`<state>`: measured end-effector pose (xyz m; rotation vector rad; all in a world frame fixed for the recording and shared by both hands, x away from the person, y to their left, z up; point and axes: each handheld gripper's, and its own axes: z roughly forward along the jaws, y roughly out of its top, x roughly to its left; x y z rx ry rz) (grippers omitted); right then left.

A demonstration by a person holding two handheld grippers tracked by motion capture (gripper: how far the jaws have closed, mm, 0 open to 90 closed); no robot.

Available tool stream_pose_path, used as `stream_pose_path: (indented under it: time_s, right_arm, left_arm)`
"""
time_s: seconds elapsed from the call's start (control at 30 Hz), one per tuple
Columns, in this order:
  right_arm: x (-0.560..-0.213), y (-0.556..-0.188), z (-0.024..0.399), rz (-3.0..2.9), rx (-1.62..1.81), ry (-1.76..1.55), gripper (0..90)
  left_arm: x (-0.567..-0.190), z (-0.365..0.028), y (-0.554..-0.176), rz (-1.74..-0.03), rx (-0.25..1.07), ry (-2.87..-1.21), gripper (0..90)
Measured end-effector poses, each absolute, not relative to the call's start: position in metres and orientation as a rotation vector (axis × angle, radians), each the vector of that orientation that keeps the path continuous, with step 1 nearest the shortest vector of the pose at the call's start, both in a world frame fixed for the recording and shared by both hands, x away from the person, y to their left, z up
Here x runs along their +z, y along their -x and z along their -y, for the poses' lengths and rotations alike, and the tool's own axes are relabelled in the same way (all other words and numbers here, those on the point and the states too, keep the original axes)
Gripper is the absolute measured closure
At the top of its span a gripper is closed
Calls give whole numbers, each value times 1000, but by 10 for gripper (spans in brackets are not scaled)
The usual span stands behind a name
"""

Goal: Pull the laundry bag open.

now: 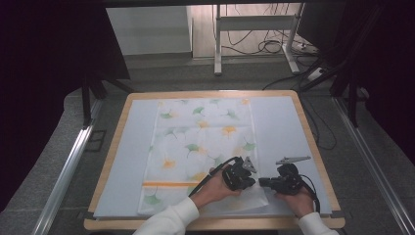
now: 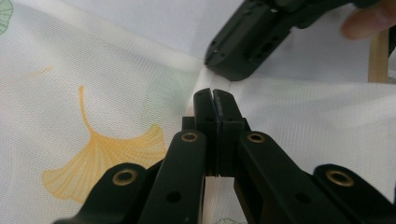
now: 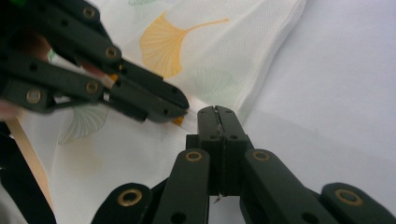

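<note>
We see the left gripper [image 1: 250, 182] with its jaws pressed fully together, its tip resting on the leaf-printed cloth [image 1: 198, 147] near the cloth's right edge. The right gripper [image 1: 263, 182] is clenched too, tip to tip with the left one at that edge; whether either pinches the fabric we cannot tell. The cloth lies flat in the middle of the surface [image 1: 288, 127], with bare room on both sides. The wooden rim [image 1: 313, 142] borders the surface.
</note>
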<state>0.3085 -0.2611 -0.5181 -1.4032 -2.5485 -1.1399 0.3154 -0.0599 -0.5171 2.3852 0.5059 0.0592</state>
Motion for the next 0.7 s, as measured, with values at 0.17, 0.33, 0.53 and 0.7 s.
stream_pose_path:
  time_s: [0.17,0.33,0.53,0.7]
  right_arm:
    - [-520,-311,257,2528,-1116,1410,899]
    - [-519,-313,257,2510,-1118,1412,899]
    - [-522,-314,253,2502,-1110,1400,899]
    - [-524,-314,255,2463,-1123,1419,900]
  left_arm:
    - [-517,57,-315,-509,68,-2387,900]
    - [-520,58,-316,-506,73,-2374,900]
    - [-521,58,-316,-506,67,-2364,900]
    - [-519,58,-313,-489,101,-2386,900]
